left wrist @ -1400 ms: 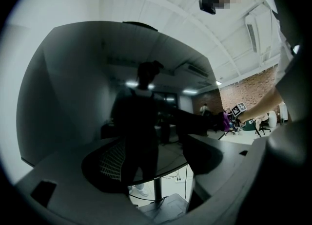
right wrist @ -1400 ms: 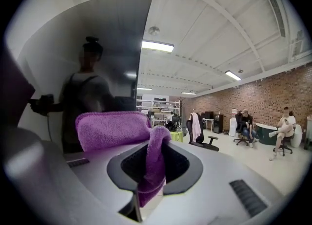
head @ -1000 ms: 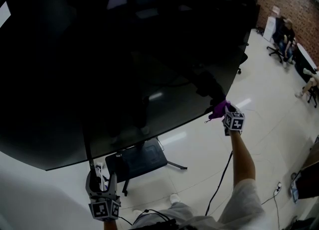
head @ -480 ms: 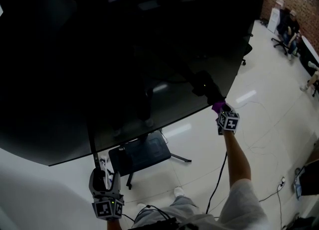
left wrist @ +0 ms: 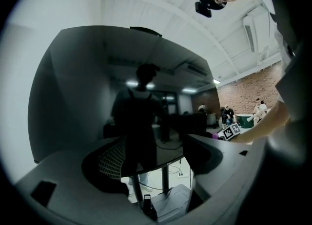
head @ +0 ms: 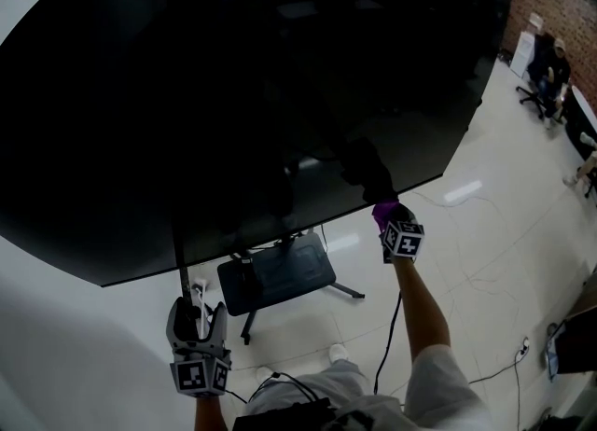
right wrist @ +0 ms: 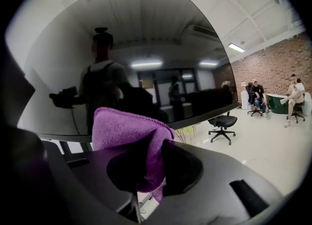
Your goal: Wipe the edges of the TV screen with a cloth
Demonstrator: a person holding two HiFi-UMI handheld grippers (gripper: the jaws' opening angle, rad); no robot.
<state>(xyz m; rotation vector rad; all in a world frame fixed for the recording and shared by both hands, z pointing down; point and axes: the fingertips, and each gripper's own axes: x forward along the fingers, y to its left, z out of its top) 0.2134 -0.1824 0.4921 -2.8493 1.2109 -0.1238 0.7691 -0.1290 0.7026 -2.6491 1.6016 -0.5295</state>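
The big dark TV screen (head: 233,93) fills most of the head view; its bottom edge slants up to the right. My right gripper (head: 389,218) is shut on a purple cloth (head: 384,208), and the cloth is pressed against that bottom edge right of the middle. In the right gripper view the cloth (right wrist: 127,134) bunches out between the jaws of the right gripper (right wrist: 153,168), just below the screen (right wrist: 146,48). My left gripper (head: 199,313) hangs low by the stand pole, below the screen (left wrist: 97,97). The left gripper (left wrist: 153,163) is open and holds nothing.
The TV stand's dark base (head: 275,275) and pole (head: 179,252) stand under the screen. A cable (head: 387,345) trails over the white floor. An office chair (right wrist: 222,121) and seated people (head: 550,70) are at the far right by a brick wall. A dark bottle (left wrist: 147,208) sits below the left jaws.
My right gripper has slid the purple cloth leftward along the TV's bottom edge. The left gripper has stayed low and open by the stand.
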